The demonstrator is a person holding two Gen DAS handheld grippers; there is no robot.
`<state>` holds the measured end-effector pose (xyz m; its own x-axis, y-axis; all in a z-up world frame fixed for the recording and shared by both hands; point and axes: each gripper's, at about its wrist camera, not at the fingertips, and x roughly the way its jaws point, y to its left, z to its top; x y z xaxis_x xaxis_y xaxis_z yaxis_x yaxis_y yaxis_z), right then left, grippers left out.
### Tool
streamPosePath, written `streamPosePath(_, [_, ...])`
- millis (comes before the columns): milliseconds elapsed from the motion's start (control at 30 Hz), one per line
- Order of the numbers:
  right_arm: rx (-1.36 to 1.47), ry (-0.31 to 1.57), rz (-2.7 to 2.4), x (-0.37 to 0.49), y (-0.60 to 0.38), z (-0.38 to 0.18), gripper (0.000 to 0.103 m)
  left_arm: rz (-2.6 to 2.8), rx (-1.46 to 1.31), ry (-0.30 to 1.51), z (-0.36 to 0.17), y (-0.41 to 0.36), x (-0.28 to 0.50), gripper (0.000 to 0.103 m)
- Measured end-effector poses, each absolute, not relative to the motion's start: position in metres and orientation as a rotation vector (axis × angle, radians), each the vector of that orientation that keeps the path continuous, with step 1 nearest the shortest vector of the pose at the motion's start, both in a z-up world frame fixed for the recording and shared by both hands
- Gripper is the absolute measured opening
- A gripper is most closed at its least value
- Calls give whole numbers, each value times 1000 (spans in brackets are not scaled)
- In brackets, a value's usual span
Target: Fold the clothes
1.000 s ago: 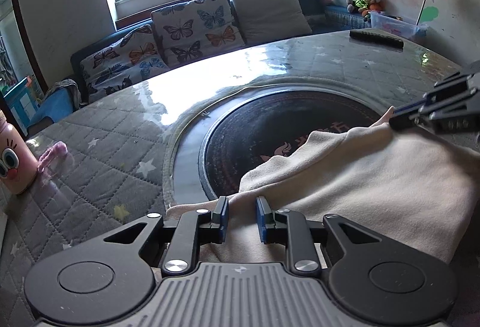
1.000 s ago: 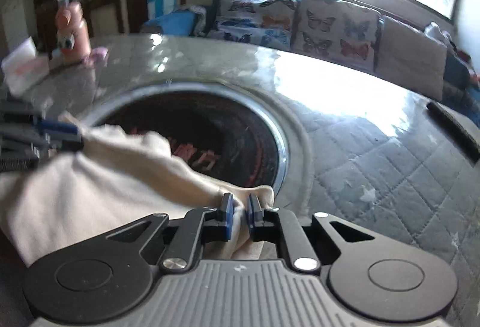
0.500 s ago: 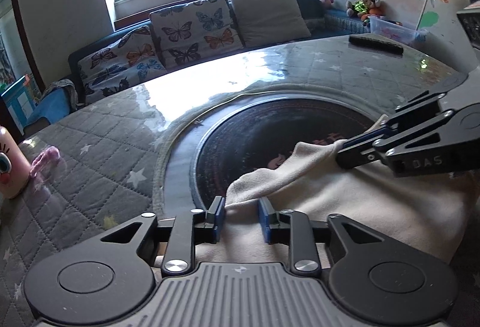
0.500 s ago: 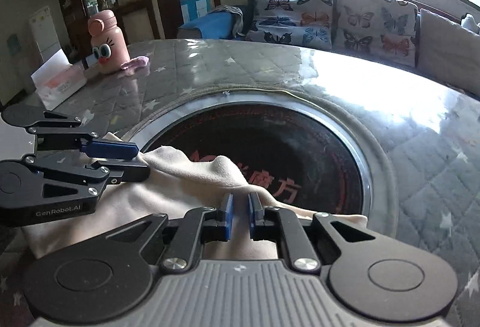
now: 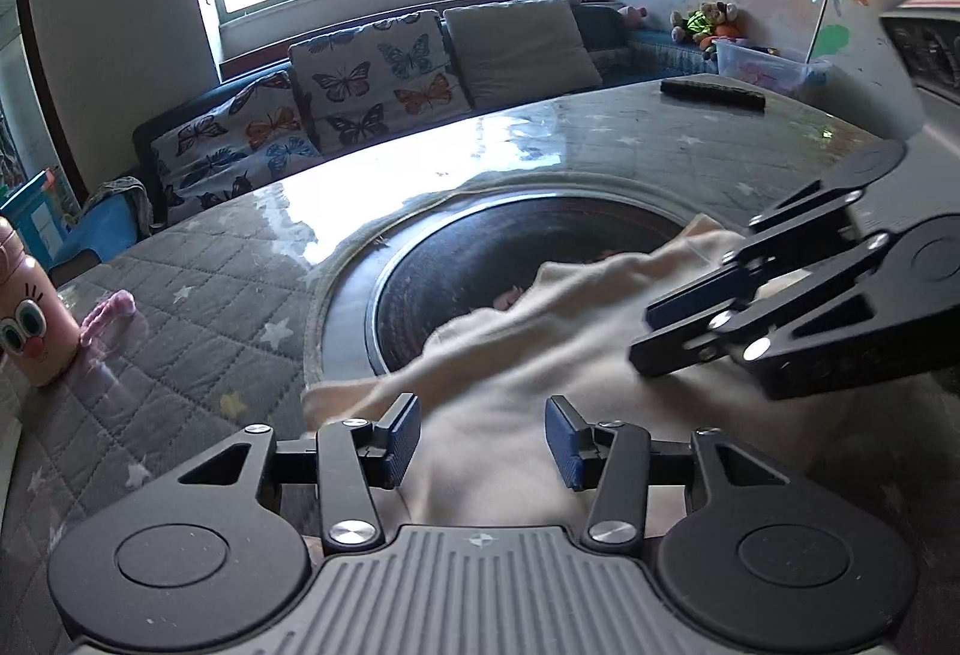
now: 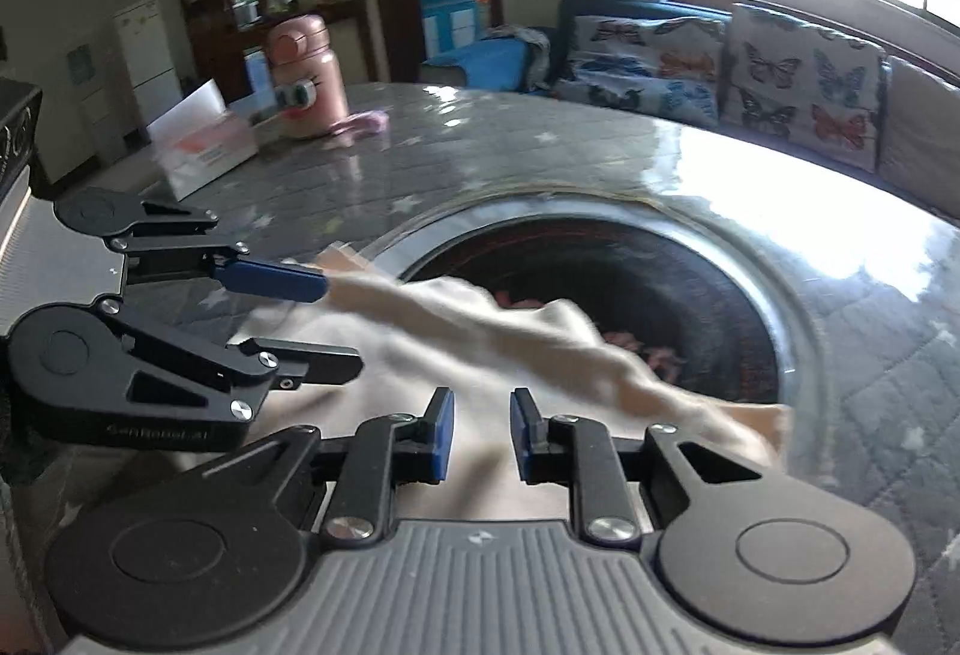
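At 12 o'clock, cloth (image 5: 540, 373) is lying bunched; your left gripper (image 5: 483, 436) and right gripper (image 6: 482, 433) are gaping, empty: be pinching corners squarely.

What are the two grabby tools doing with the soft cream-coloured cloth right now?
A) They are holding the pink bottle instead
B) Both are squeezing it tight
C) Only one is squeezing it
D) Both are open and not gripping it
D: the left tool and the right tool each show a wide gap between their blue pads, with the cream-coloured cloth lying loose on the table beneath them.
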<state>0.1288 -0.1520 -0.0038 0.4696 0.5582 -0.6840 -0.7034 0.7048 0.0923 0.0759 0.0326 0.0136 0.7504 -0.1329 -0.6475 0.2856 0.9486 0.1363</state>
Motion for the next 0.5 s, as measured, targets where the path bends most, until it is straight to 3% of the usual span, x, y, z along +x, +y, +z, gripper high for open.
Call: streamPosePath(500, [-344, 708, 876, 65, -145, -7, 21, -216, 268, 662, 5, 33, 40, 50])
